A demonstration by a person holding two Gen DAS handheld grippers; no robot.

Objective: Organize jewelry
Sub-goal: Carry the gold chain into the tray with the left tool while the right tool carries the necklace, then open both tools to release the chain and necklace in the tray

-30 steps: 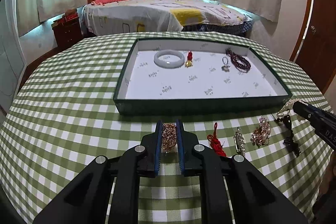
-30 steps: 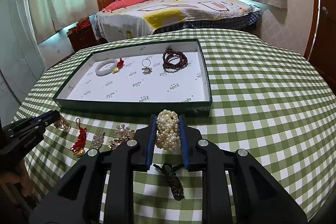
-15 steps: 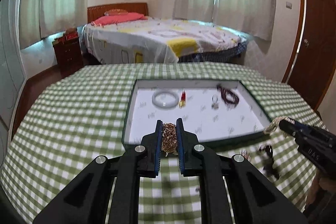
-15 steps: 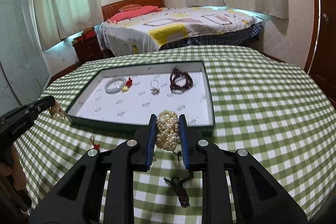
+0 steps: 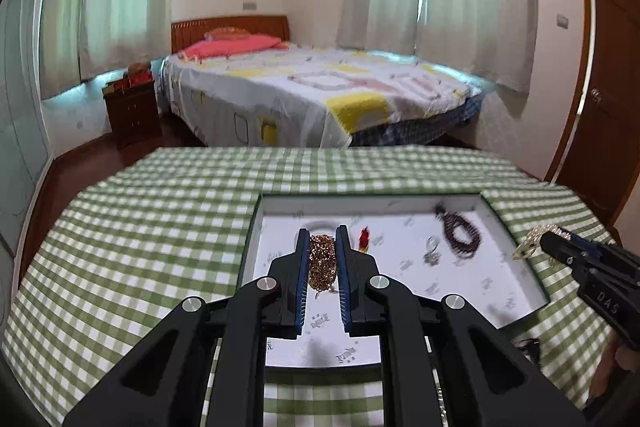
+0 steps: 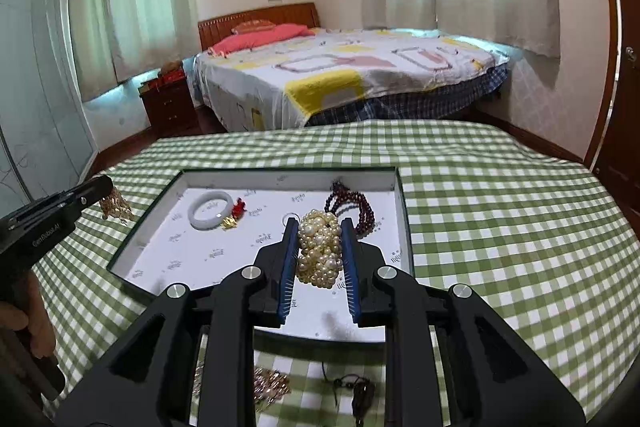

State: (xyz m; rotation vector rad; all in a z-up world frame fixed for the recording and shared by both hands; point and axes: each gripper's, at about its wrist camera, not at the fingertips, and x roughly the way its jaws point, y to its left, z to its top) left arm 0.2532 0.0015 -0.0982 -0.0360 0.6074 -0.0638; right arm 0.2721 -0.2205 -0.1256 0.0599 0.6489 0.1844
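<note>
Checked tablecloth (image 5: 160, 211): left tongs (image 5: 322, 263) clamp gold chain (image 5: 322, 261) (pearls (image 6: 319, 247), right tongs (image 6: 319, 251)).

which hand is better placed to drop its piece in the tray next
Probably the right. The right gripper holds the pearl bracelet over the tray floor near its front edge. The left gripper, shut on the gold chain, looks over the tray's left edge, so slightly less settled.

The tablecloth (image 6: 500, 211) is green-and-white check. The tray (image 6: 396, 203) has a dark green rim and white printed lining. In it lie a pale white bangle (image 6: 210, 210) and dark red beads (image 6: 360, 207). Cream pearls (image 6: 319, 247); a gold chain (image 5: 322, 262).
</note>
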